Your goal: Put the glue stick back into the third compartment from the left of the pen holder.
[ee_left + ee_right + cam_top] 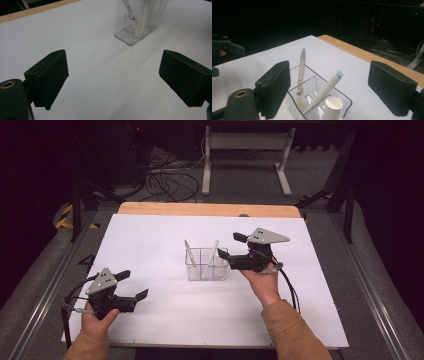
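A clear divided holder point(206, 265) stands mid-table point(150, 235) with two pens point(301, 72) leaning inside; its base is cut off in the right gripper view. The right gripper point(229, 246), jaws wide and empty, hovers just beside it. The left gripper point(132, 284), likewise agape, sits well apart.

Right hand-held gripper point(329, 87): black jaws set wide apart, nothing between them. Clear divided holder point(319, 100) on white counter point(262, 65), just beyond the jaws. Contents: frosted pen point(301, 72) upright; white marker point(325, 88), blue-tipped, leaning; white cylinder point(333, 106) at the near corner. Left hand-held gripper point(222, 53) at far left edge.
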{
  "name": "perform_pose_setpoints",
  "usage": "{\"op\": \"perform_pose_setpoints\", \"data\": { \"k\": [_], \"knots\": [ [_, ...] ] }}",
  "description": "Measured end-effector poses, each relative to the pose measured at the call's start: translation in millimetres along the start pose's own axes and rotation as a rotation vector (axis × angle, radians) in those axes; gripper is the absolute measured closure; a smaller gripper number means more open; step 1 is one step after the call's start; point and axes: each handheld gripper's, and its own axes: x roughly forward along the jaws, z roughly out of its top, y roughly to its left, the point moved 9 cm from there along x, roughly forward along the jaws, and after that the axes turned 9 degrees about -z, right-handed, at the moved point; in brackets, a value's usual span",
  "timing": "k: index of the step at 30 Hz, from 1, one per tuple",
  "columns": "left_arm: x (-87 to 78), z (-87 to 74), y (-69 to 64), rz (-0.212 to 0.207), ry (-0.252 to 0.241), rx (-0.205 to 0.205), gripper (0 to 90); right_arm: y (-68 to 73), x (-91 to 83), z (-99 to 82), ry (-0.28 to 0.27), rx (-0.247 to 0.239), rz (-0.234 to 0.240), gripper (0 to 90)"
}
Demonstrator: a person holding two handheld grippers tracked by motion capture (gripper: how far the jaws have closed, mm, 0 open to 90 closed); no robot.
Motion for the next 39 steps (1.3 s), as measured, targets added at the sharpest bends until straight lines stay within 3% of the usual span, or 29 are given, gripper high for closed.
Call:
{"op": "perform_pose_setpoints", "data": {
  "k": [14, 23, 28, 32, 39],
  "knots": [
    [-1.7, -0.3, 0.2, 0.01, -0.005, -0.006, 9.5, -3.7, -37.7, 8.9, 0.013, -0.023, -0.008, 9.0],
    [-2.5, 0.1, 0.5, 0.01, -0.009, -0.007, 9.5, -8.4, -44.2, 10.0, 0.018, -0.018, -0.016, 8.7],
    [-3.4, 0.1, 0.6, 0.01, -0.01, -0.01, 9.5, -5.6, -50.6, 9.8, 0.037, -0.046, -0.012, 8.1],
    [-4.1, 0.8, 0.9, 0.013, -0.015, -0.008, 9.5, -2.5, -63.4, 9.1, 0.057, -0.11, -0.03, 7.7],
    [-4.3, 1.8, 0.7, 0.014, -0.021, -0.011, 9.5, -18.7, -84.1, -1.0, 0.079, -0.091, -0.061, 6.6]
  ]
}}
